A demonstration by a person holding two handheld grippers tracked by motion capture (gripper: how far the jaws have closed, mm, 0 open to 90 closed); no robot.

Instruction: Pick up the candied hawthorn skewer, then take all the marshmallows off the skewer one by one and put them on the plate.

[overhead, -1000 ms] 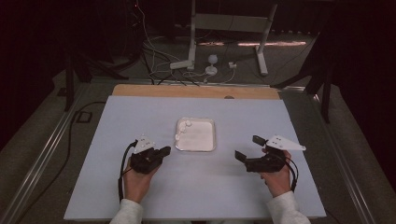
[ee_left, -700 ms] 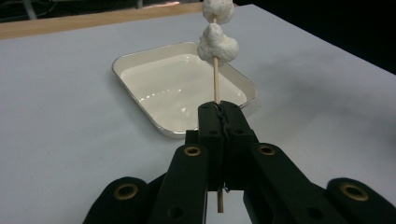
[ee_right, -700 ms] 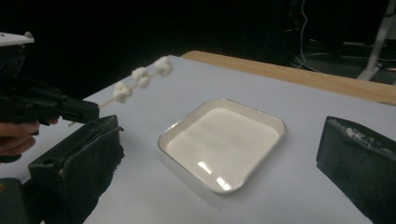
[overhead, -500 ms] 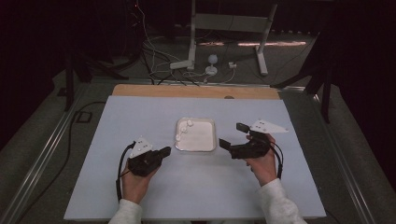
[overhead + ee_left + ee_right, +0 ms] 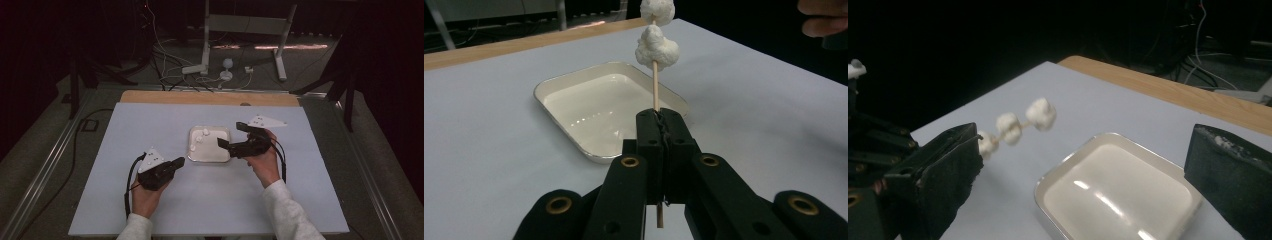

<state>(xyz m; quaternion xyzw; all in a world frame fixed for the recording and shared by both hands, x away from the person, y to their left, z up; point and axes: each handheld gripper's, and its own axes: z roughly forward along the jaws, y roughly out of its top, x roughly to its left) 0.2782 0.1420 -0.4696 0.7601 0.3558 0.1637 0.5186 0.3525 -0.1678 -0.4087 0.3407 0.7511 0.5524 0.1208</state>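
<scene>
no readable text, labels, brands, numbers or signs anywhere

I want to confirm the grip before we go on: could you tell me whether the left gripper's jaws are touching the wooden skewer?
Touching. In the left gripper view, the left gripper has its jaws shut on the skewer, whose stick emerges from between them.

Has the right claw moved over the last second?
Yes. In the high view the right claw has travelled left and slightly away from the person, and now sits at the white tray's right edge, jaws open.
</scene>
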